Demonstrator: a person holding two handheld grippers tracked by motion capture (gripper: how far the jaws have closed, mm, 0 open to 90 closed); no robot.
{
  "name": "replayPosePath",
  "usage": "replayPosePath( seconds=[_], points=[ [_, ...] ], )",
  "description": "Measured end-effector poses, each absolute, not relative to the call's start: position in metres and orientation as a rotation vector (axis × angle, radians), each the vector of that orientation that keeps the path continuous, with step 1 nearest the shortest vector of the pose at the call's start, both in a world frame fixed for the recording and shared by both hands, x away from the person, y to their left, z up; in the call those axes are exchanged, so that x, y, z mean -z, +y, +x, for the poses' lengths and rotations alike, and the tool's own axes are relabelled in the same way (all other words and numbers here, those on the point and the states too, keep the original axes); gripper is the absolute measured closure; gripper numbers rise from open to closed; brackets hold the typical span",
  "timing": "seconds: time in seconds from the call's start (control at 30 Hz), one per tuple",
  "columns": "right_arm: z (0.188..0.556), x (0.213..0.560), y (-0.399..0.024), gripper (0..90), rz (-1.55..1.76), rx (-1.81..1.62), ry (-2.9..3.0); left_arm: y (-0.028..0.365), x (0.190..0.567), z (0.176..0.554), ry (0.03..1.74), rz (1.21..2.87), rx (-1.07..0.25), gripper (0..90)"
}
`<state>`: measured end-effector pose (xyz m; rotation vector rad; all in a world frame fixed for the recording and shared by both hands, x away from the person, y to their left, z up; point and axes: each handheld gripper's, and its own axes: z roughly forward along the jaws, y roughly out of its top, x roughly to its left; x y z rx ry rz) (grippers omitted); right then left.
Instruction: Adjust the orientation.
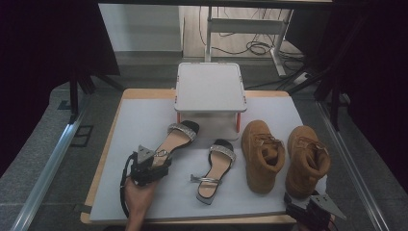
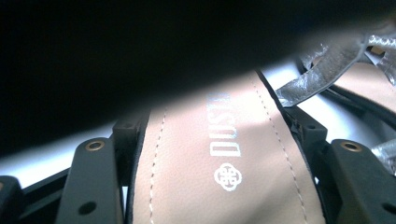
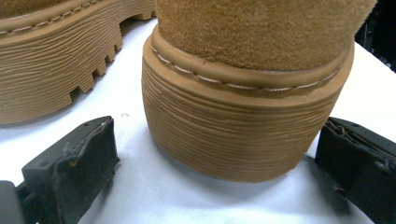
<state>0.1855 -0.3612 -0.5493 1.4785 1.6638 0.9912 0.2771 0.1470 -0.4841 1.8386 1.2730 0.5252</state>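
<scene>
Right now my left gripper (image 1: 153, 166) is clamped on the heel end of the left sandal (image 1: 175, 139), one jaw on each edge of its tan insole (image 2: 219, 168), as the left gripper view shows. That sandal's long axis runs from about seven o'clock at the heel to one o'clock at the toe, and its glittery toe strap (image 1: 183, 129) points toward the white stand (image 1: 210, 87) at the far middle of the mat. It lies left of centre on the pale mat (image 1: 139, 120), with bare mat open to its nine o'clock out to the wooden table edge (image 1: 107, 149).

Just beside it at three o'clock lies the second sandal (image 1: 215, 171), well apart from my jaws, its axis running nearly six to twelve with the toe tilted slightly toward one o'clock. Bare mat lies between the two sandals, and more in front of the stand.

My right gripper (image 1: 312, 209) sits at the near right corner of the table, jaws apart. In the right gripper view they straddle the heel of the right tan suede boot (image 3: 243, 116) without touching its ribbed sole. Room is tight there: the other boot (image 1: 262, 154) stands just beside at nine o'clock, and the mat's right edge is close at three o'clock. Both boots point their toes toward twelve.
</scene>
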Motion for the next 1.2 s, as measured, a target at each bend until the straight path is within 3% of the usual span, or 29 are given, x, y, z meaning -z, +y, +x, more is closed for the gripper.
replayPosePath(
  seconds=[1.2],
  points=[
    [0.185, 0.550, -0.362, 0.0, 1.471, -0.996, 1.661, 0.075, 0.492, 0.346, 1.334, 1.815, -0.583, 38.2]
  ],
)
